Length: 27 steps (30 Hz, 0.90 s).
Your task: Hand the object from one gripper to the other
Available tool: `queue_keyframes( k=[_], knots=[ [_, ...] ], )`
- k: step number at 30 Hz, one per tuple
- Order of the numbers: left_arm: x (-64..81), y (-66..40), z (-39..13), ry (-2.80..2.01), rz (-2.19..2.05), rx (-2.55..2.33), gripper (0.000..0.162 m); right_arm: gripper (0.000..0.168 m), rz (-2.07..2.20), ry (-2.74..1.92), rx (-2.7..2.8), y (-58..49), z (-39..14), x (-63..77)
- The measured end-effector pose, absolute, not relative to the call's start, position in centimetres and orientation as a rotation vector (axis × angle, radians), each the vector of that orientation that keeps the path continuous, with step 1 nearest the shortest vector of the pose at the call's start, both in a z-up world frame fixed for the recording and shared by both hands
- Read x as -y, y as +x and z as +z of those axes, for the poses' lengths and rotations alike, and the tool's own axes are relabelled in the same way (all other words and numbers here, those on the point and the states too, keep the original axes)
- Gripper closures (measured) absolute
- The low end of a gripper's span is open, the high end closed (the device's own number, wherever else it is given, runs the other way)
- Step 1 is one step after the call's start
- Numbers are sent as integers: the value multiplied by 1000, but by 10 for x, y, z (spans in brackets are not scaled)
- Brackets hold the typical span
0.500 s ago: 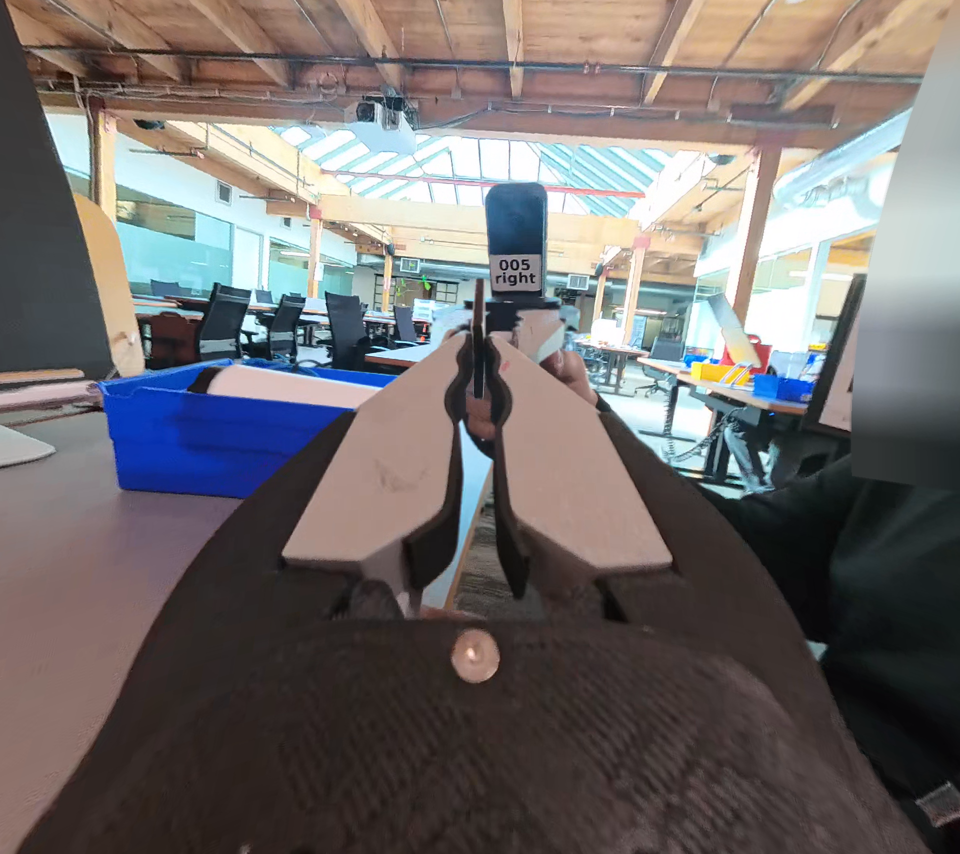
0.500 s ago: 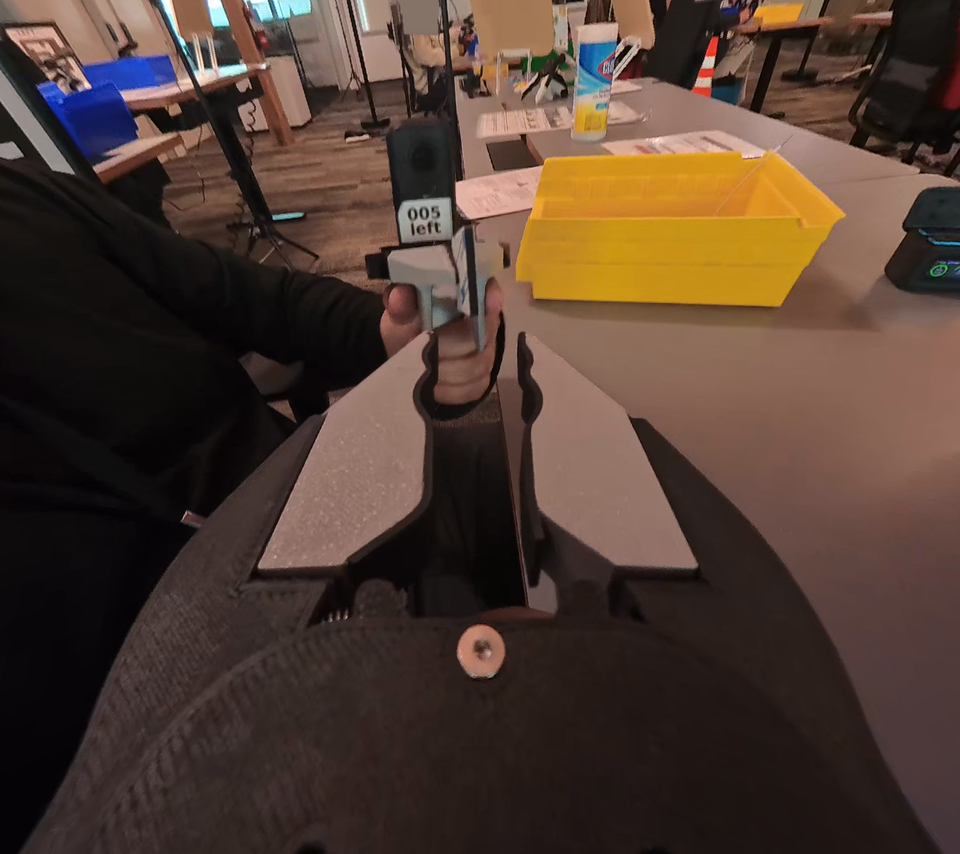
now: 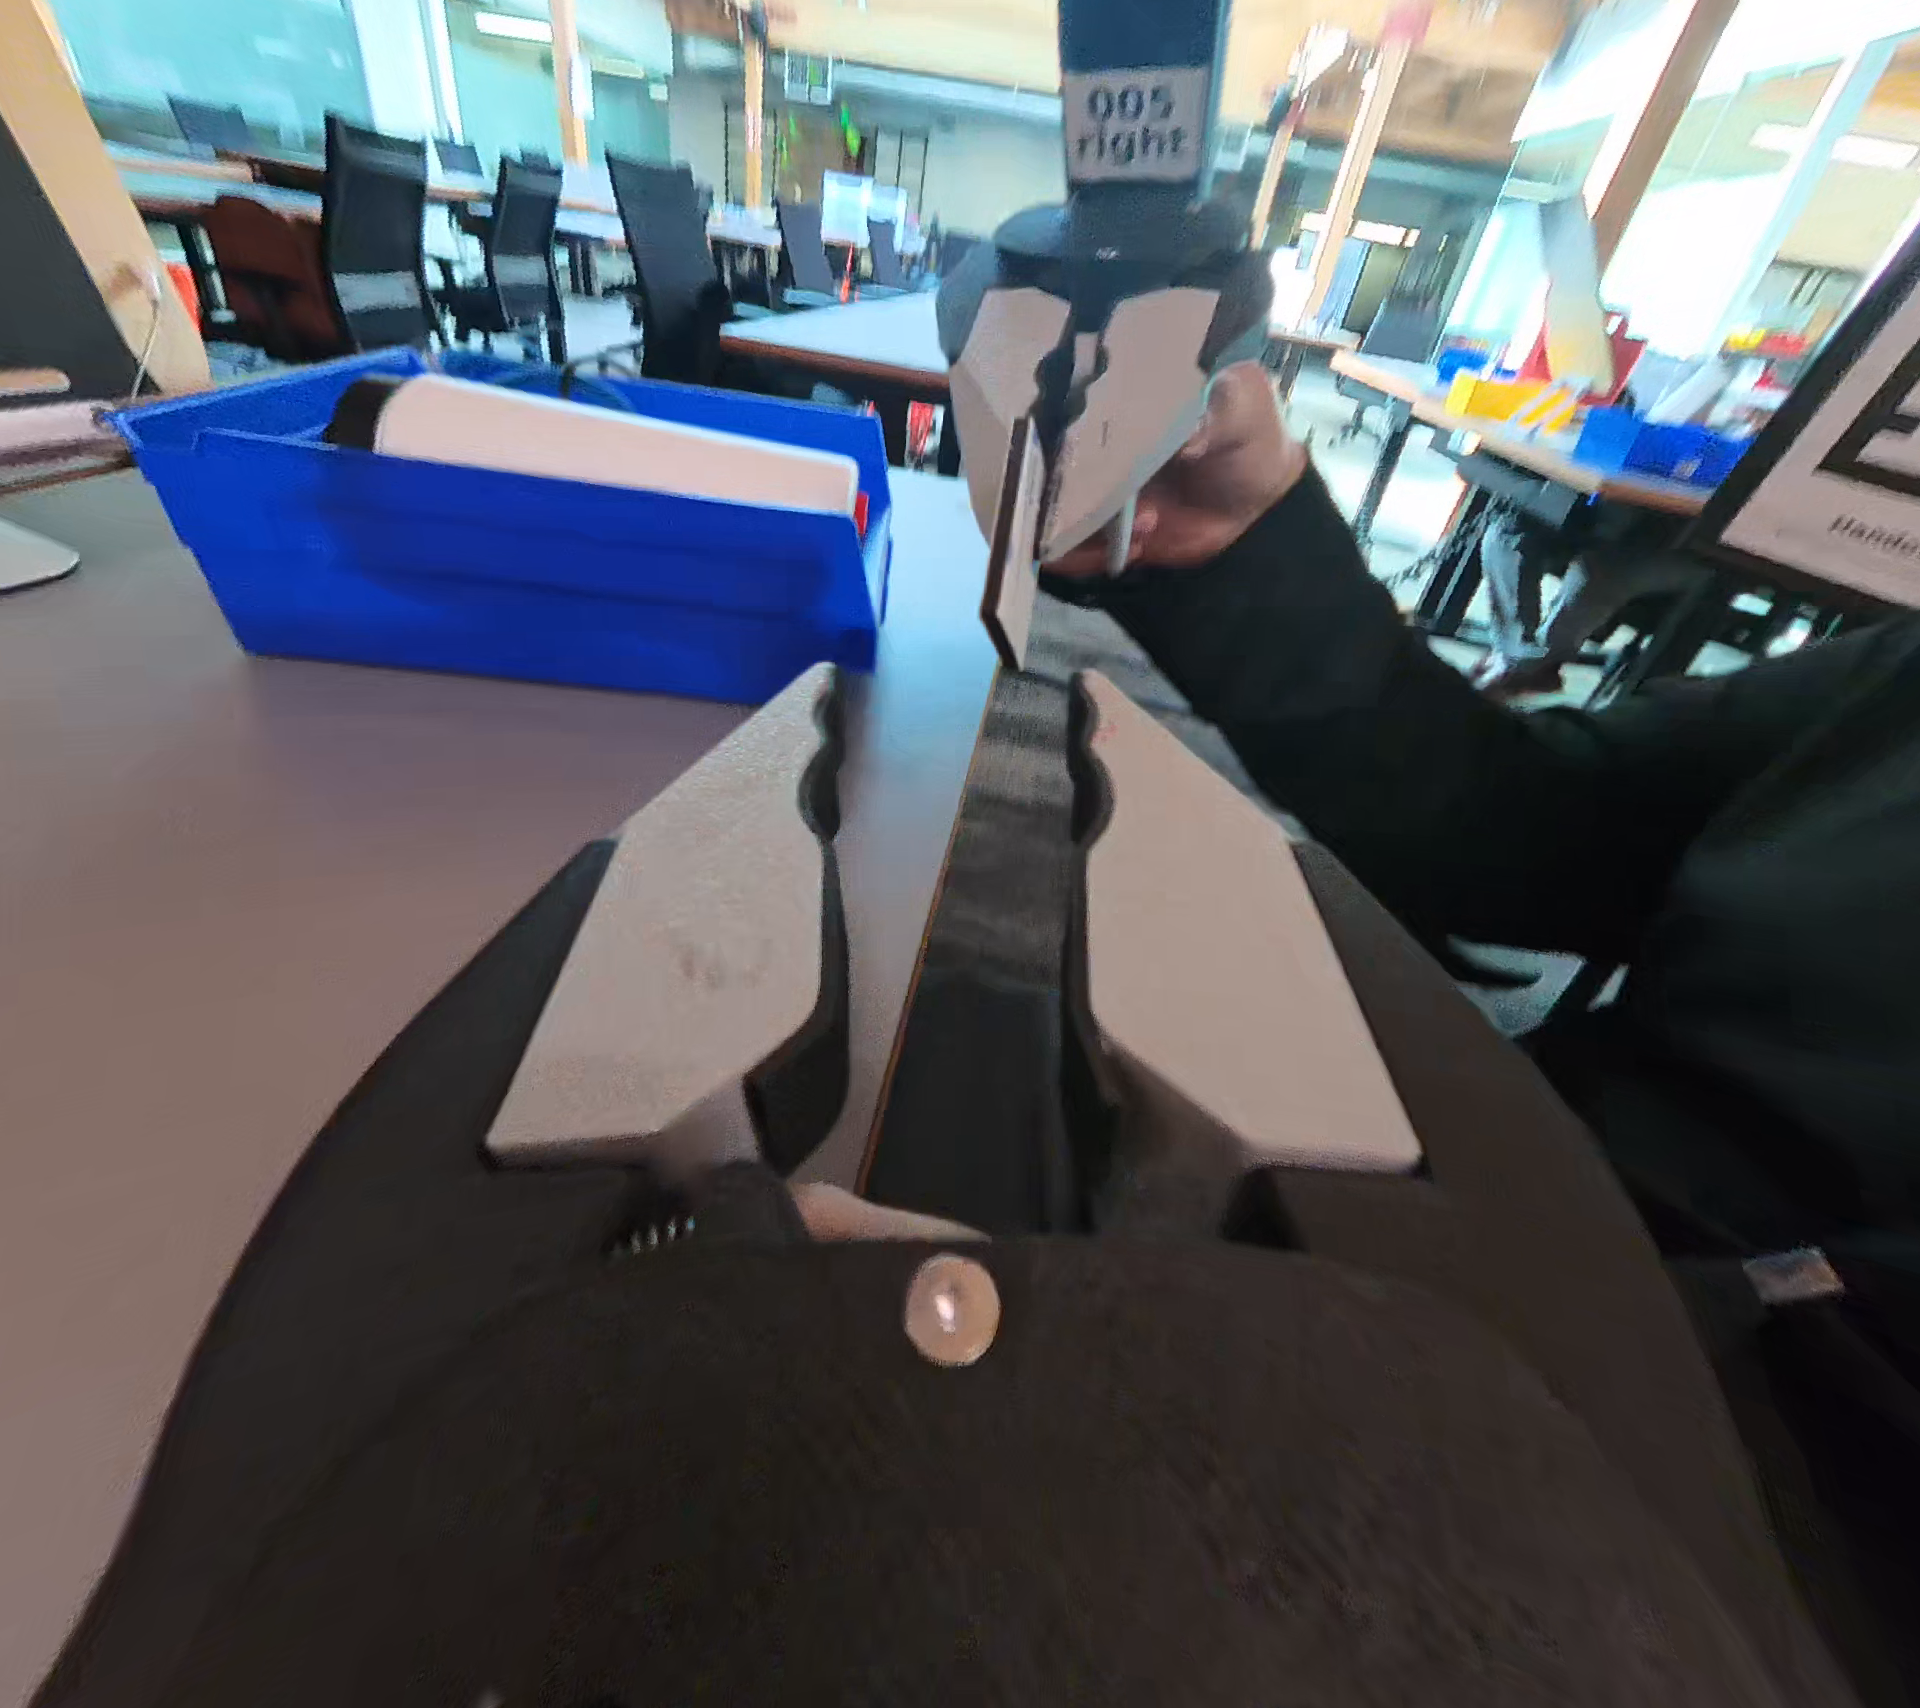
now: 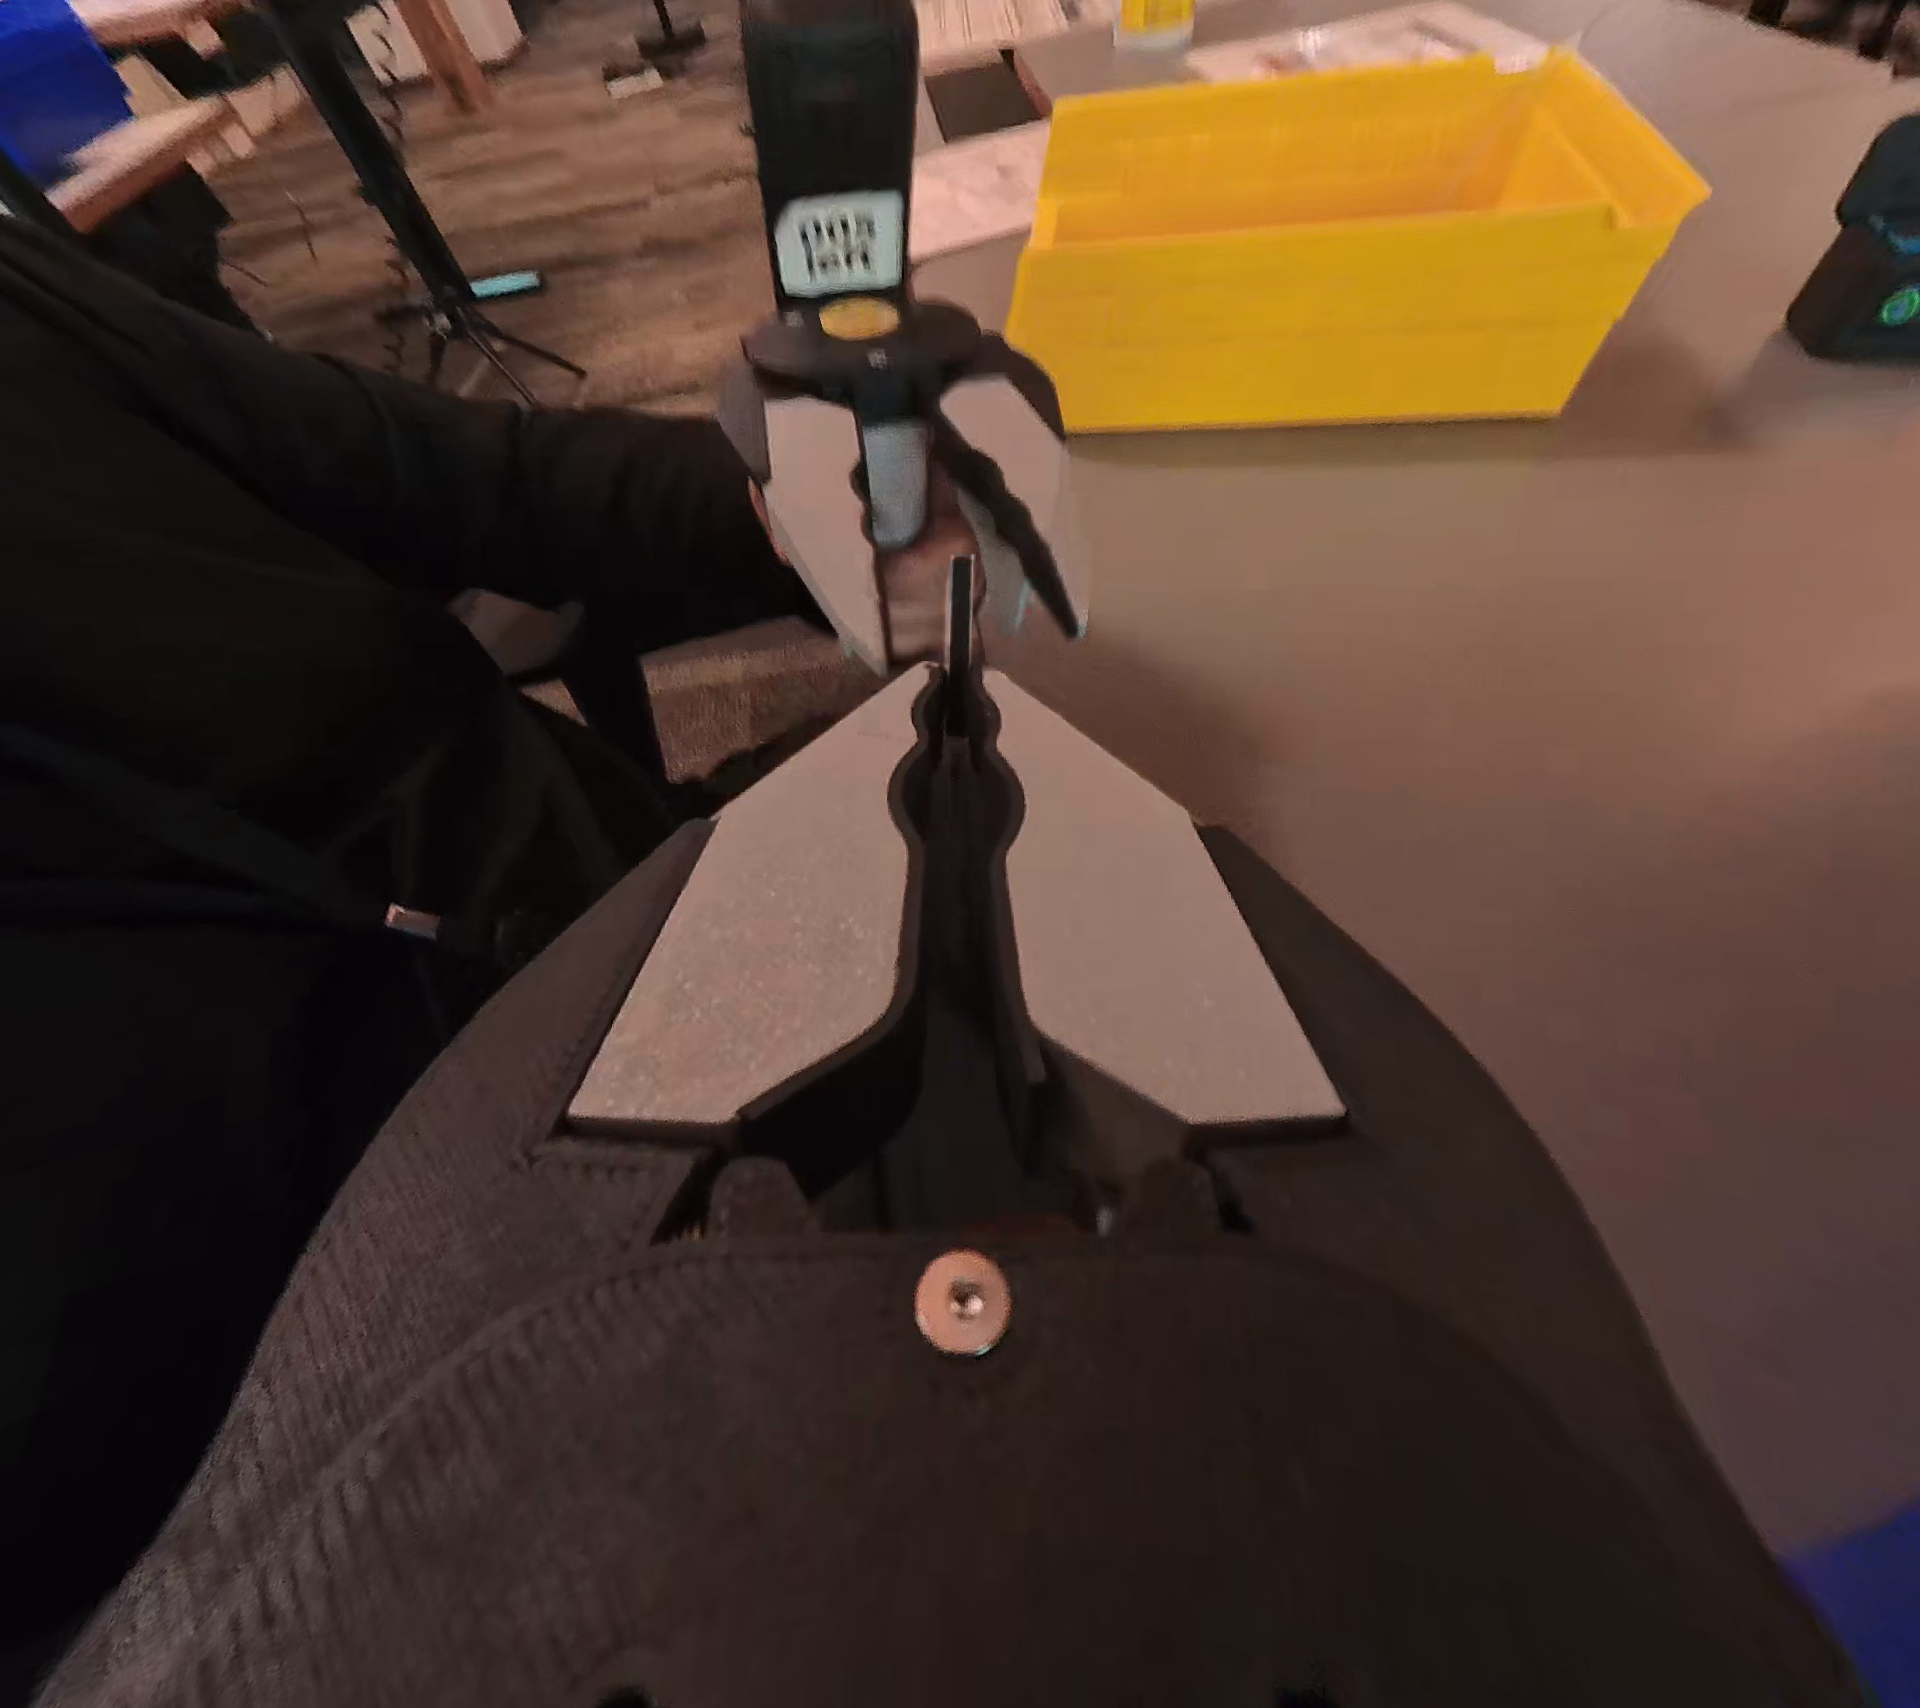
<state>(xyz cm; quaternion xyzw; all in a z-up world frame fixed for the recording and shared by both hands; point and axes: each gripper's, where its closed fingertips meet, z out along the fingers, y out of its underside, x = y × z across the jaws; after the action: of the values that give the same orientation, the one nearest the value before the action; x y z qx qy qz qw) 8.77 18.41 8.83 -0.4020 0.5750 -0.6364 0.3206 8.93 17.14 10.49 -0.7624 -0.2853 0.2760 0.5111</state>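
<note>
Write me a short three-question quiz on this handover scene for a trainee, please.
1. True or false: the left gripper is clamped on the thin flat object.
2. Which bin shows a white item inside? A) blue bin B) yellow bin C) neither
3. Fill in: the thin flat object is held by the ____ gripper.
Key: 1 false, its jaws stand open; 2 A; 3 right gripper.

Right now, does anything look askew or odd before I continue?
Only the thin flat dark-edged card: it juts out past the tips of the right tool, so the grip looks shallow. The left tool is open. Nothing looks spilled or broken.
</note>
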Motion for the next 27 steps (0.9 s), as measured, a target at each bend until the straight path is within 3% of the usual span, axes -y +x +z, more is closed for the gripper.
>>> queue_keyframes(
  k=[12, 14, 16, 21, 24, 27],
  knots=[
    [-167, 86, 47, -1113, -1442, -1810, 121, 168, 642, -2087, 796, 79, 56, -164],
    [-161, 86, 40, -1106, -1443, -1849, 133, 168, 624, -2104, 820, 77, 52, -163],
    [-157, 86, 34, -1077, -1432, -1883, 159, 166, 617, -2100, 833, 74, 53, -162],
    [-160, 87, 35, -989, -1344, -1889, 160, 160, 580, -2099, 843, 76, 53, -162],
    [-179, 89, 39, -835, -1071, -1857, 161, 144, 548, -2086, 832, 82, 56, -162],
    [-202, 87, 53, -474, -534, -1755, 161, 135, 614, -2022, 804, 86, 68, -159]
  ],
)
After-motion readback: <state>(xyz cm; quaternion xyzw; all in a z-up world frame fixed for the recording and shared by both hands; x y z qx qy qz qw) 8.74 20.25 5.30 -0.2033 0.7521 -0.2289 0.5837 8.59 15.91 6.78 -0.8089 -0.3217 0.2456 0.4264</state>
